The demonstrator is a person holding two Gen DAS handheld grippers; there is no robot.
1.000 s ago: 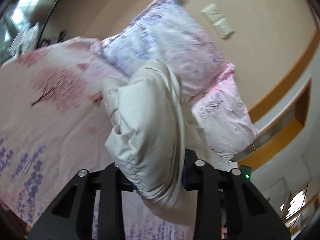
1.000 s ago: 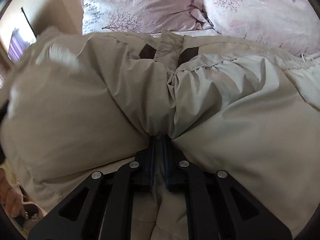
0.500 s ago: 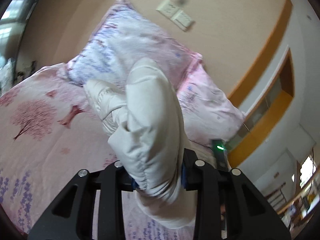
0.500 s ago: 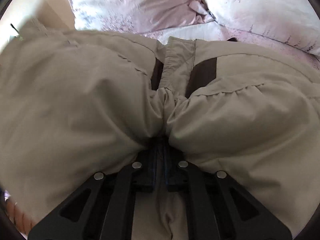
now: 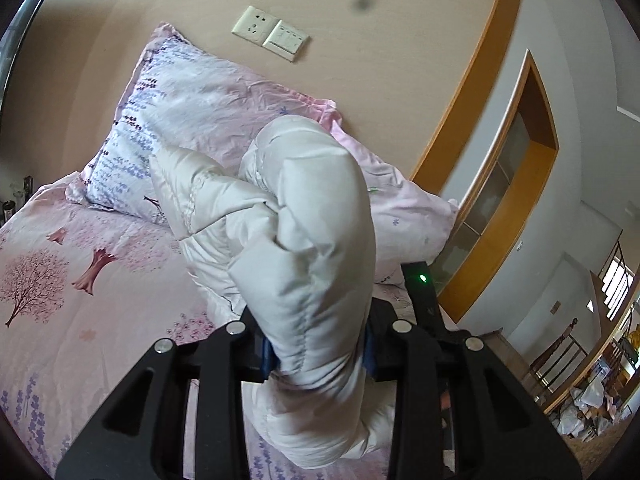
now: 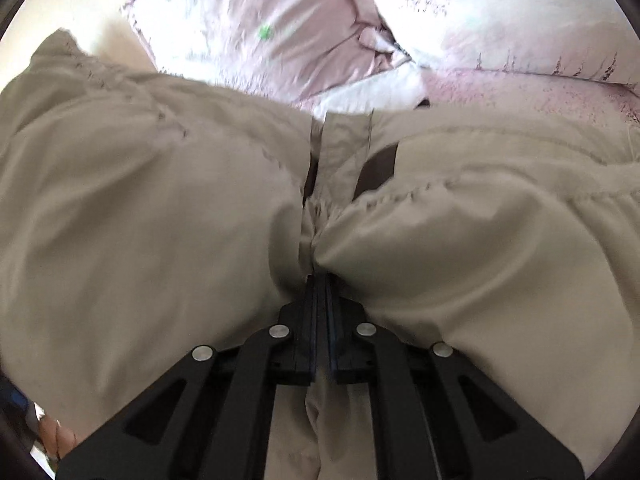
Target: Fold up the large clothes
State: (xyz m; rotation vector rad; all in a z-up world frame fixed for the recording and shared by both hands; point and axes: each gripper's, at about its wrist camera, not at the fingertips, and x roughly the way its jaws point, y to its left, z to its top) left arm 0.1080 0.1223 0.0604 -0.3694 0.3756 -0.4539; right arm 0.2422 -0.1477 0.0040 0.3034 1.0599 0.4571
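A: Garment, one: cream padded jacket (image 5: pixel 312 240), bulky, quilted. Location?

B: Raised over the bed (image 5: pixel 80 320), its thick roll standing up in front of the left gripper (image 5: pixel 318 354). Jaws clamped on that roll, puffed fabric bulging above and below the blue pads.

A: Left gripper pose?

B: Pointing nearly level toward the headboard wall, view rolled so the wall socket (image 5: pixel 252 26) and switch plate (image 5: pixel 286 40) sit slanted. Two floral pillows (image 5: pixel 192 96) behind the jacket, leaning on the wall.

A: Right gripper (image 6: pixel 320 292)?

B: Tilted steeply down at the same jacket, here beige in shade. Jaws drawn together, pinching a thin fold at the zip placket (image 6: pixel 344 148); fabric billows to either side of the pinch.

A: Items obscured or uncertain?

B: Fingertips of both grippers buried in fabric. Jacket's lower end cut off at the bottom of both views. Pillows in the right view overexposed and smeared. Black bar with a green light (image 5: pixel 422 278) beside the left gripper, identity unclear. Part of a hand (image 6: pixel 56 436) at the right view's lower left corner, mostly cut off.
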